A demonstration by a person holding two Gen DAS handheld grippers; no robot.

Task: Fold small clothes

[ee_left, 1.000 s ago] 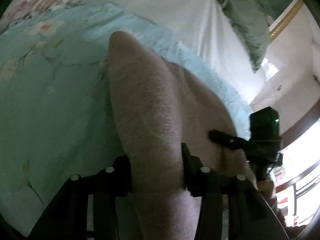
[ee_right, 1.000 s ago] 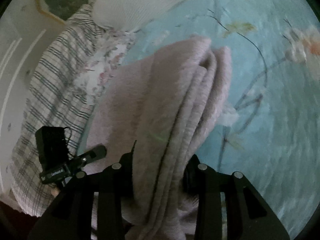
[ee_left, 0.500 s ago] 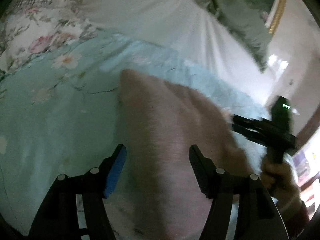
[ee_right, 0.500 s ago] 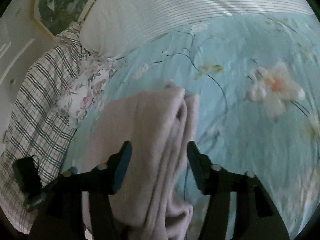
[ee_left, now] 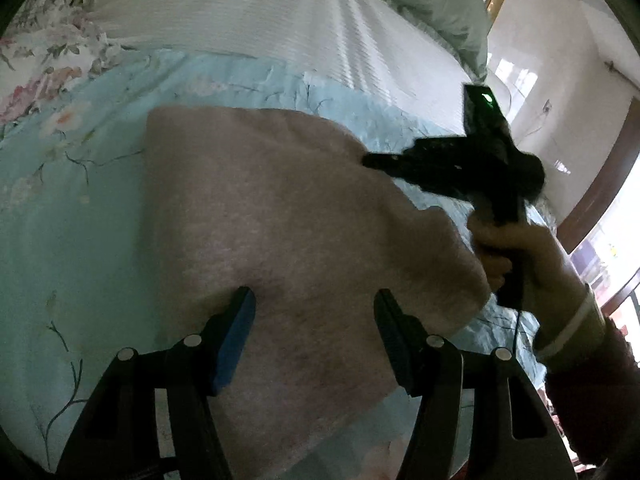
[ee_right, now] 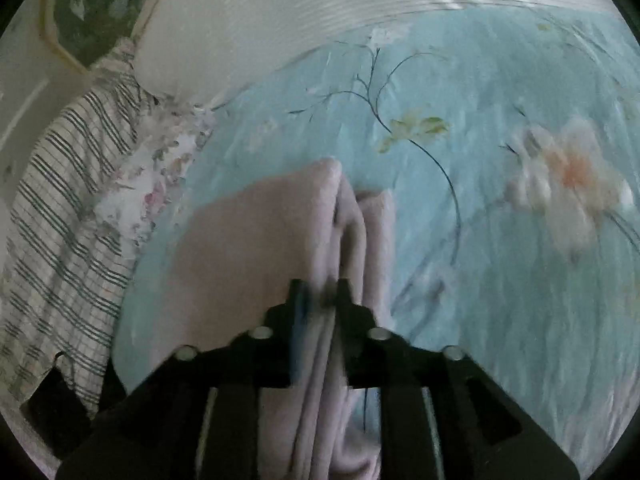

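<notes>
Left wrist view sits low and close over the garment [ee_left: 288, 216], facing the pillow [ee_left: 248, 12], with the right gripper [ee_left: 376, 160] at its right. Right wrist view looks along the garment's [ee_right: 256, 248] folded edge across the quilt [ee_right: 500, 280]. Both share garment, quilt, pillow.

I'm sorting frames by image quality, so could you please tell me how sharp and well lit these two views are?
Left wrist view: dim, with the window at the right edge blown out; the pinkish garment and left gripper are fairly sharp, the right gripper soft. Right wrist view: dim and motion-blurred, smearing the right gripper and the floral bedspread. Both show fisheye bending and dark corners.
</notes>
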